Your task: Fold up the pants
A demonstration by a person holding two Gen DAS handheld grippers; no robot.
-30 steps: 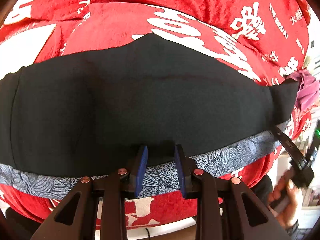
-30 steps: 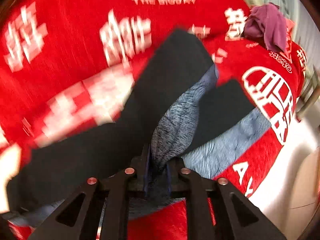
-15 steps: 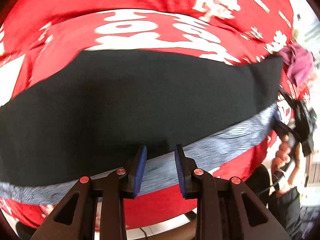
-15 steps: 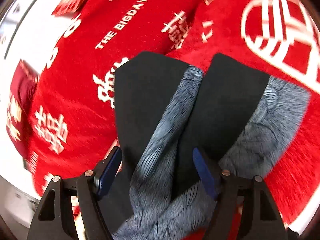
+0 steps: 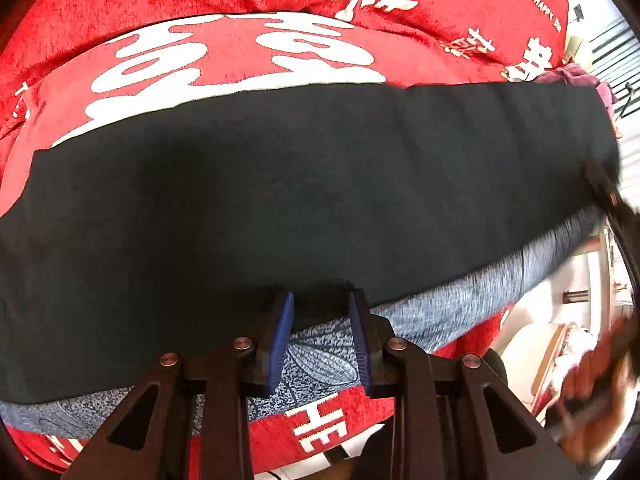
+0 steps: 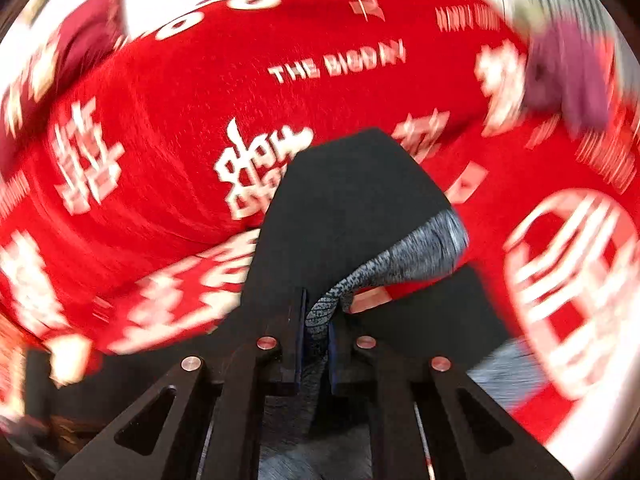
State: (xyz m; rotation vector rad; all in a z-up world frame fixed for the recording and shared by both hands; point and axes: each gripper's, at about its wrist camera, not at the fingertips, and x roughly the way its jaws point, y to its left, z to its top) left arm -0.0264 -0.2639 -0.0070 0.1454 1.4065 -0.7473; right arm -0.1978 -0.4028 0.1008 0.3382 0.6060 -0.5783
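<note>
Firmly between right tool (image 6: 316, 336) pads: pants (image 6: 344, 216)

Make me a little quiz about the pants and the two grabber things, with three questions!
1. True or false: the right gripper is pinching the pants.
2. The blanket under them is which colour: A blue, B red, C green?
3. Fill in: the left gripper has its jaws ____.

Key: 1 true. 2 B. 3 open, straddling the grey patterned band.
</note>
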